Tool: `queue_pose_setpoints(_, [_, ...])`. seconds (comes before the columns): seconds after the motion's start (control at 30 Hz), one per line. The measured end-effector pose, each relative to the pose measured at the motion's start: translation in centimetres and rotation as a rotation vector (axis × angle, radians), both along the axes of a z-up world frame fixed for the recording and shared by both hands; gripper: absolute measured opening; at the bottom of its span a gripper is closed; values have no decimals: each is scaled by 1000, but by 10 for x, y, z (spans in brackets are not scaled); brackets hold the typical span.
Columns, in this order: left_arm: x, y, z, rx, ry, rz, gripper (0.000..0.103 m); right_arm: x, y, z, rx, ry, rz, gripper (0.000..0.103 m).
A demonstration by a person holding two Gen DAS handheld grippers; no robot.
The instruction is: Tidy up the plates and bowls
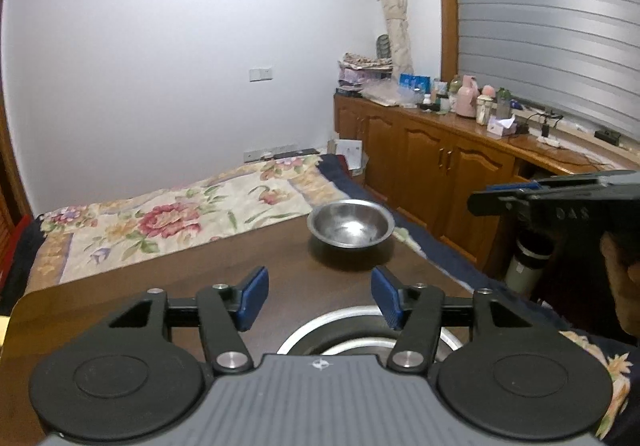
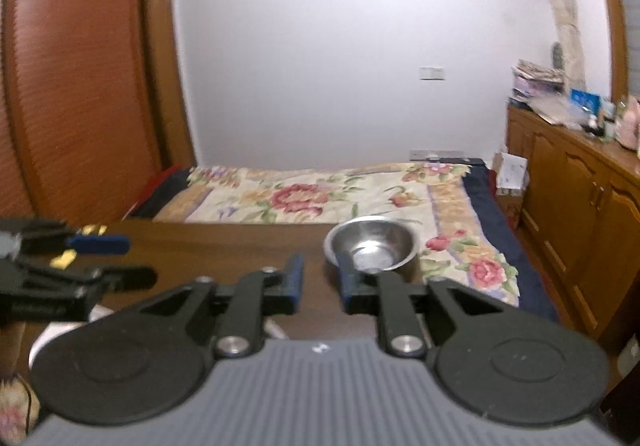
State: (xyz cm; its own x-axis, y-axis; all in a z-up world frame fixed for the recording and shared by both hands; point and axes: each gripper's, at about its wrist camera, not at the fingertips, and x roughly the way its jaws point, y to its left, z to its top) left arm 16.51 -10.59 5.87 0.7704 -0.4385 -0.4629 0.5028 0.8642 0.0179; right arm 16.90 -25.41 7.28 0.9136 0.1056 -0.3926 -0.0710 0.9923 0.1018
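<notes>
The left tongs were seen held above a dark brown table, their blue pads standing well apart with nothing between them. Directly beneath them, partly hidden by the tool's body, the pale rim of a round dish was seen lying on the table; whether it was a plate or a shallow bowl could not be told. Farther along the table, near its far right corner, a steel bowl was set upright and empty, well apart from the left tongs.

The right tongs were shown with a narrower gap between their pads, and nothing was gripped in it. In the blurred right wrist view the steel bowl was seen just beyond the right-hand pad, which overlapped its near rim; whether the two touched could not be told. The left tongs were caught at the left edge of that view, and the right tongs at the right edge of the left wrist view, held in a hand.

Beyond the table a bed with a floral quilt was visible, and a wooden cabinet crowded with bottles stood along the right wall.
</notes>
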Motion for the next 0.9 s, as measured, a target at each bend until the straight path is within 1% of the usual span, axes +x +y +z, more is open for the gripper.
queue_pose_setpoints(0.03, [4, -3, 3, 0, -3, -8, 60, 5, -6, 2, 11, -1, -12, 33])
queue_pose_setpoints(0.13, [14, -10, 12, 9, -25, -8, 62, 21, -21, 7, 18, -2, -44, 33])
queue_pose_setpoints(0.23, [25, -18, 21, -8, -30, -15, 67, 35, -34, 9, 14, -2, -71, 33])
queue_pose_setpoints(0.3, [31, -22, 25, -25, -23, -22, 68, 40, -40, 10, 13, -3, -75, 35])
queue_pose_setpoints(0.33, [34, -23, 26, -29, -21, -21, 68, 43, -43, 10, 18, -3, -72, 39])
queue_pose_setpoints(0.4, [40, -27, 29, -24, -29, -24, 70, 46, -49, 11, 40, -5, -76, 43])
queue_pose_setpoints(0.53, [53, -37, 33, -18, -41, -18, 73, 57, -55, 11, 28, -6, -76, 43])
queue_pose_setpoints(0.7, [75, -45, 31, -17, -35, -16, 75, 70, -57, 8, 19, -3, -69, 43])
queue_pose_setpoints(0.9, [108, -55, 13, 0, 4, -13, 78, 88, -57, -6, -11, 15, -36, 45])
